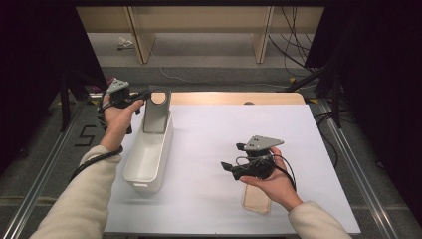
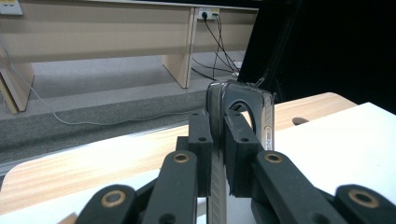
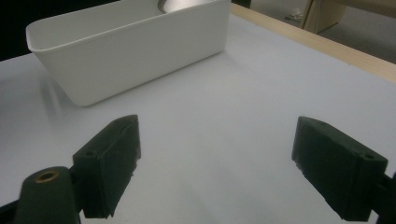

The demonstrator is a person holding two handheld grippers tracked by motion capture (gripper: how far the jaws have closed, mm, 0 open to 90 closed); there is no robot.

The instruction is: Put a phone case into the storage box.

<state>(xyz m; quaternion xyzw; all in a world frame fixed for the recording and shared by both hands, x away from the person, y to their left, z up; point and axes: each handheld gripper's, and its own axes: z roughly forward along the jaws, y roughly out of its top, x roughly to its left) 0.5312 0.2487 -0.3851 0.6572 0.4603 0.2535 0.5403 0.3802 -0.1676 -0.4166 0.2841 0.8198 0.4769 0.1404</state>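
Grey holed board (image 1: 158, 112), upright, in white bin (image 1: 149, 159)

You are working in what looks like a lab or test room set up for recording, not a home. Your table (image 1: 278, 99) is a light wooden top covered by a plain white sheet (image 1: 224, 149), and black curtains (image 1: 378, 74) hang on both sides (they shut off the rest of the room). Metal rails (image 1: 348, 149) run along the floor beside the table. Beyond it, loose cables (image 1: 291, 45) trail over grey carpet (image 2: 93, 70) under a bare wooden bench (image 2: 116, 28), with a wall socket (image 2: 208, 13) above them.
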